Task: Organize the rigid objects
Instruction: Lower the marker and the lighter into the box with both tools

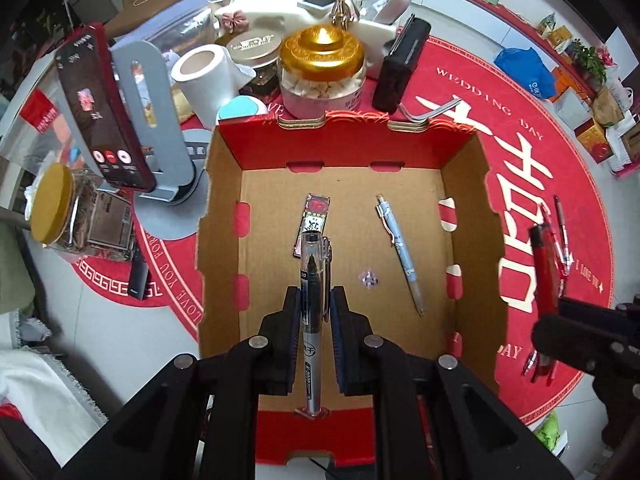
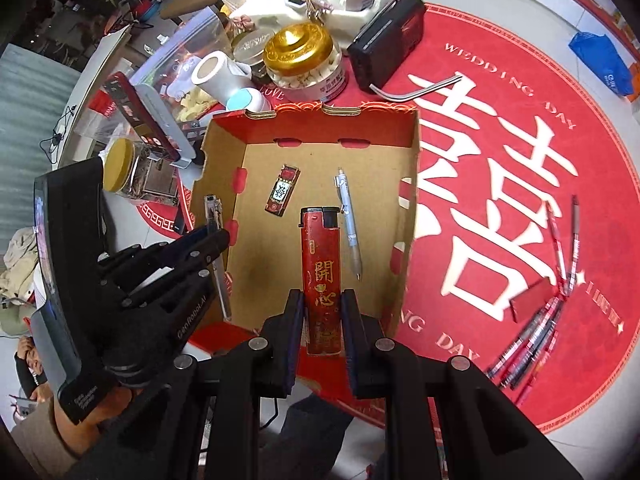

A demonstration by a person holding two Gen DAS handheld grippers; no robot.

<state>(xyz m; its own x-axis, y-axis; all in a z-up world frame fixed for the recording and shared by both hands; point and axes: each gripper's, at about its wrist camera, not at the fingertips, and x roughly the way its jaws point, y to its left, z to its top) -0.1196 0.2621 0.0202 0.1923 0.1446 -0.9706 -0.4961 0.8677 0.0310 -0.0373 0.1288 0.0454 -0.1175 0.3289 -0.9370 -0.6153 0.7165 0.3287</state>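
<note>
My left gripper [image 1: 315, 300] is shut on a clear black-ink pen [image 1: 313, 280], held over the open cardboard box [image 1: 452, 184]. My right gripper [image 2: 322, 304] is shut on a tall red lighter [image 2: 320, 276] with gold characters, above the same box [image 2: 404, 152]. On the box floor lie a small red lighter [image 1: 313, 224] and a light blue pen [image 1: 400, 248]. A tiny clear bead [image 1: 369, 279] lies between them. In the right wrist view the left gripper [image 2: 212, 240] with its pen [image 2: 218, 248] hangs at the box's left wall. The right gripper's fingers [image 1: 576, 312] and red lighter [image 1: 545, 268] show at the right edge of the left wrist view.
Behind the box stand a gold-lidded jar [image 1: 322, 64], a paper roll [image 1: 204, 76], a black case [image 1: 400, 68] and a phone on a stand [image 1: 108, 108]. Several pens [image 2: 536, 340] and a red card [image 2: 534, 298] lie on the red round mat [image 2: 500, 184] to the right. A person's hand [image 2: 28, 356] shows lower left.
</note>
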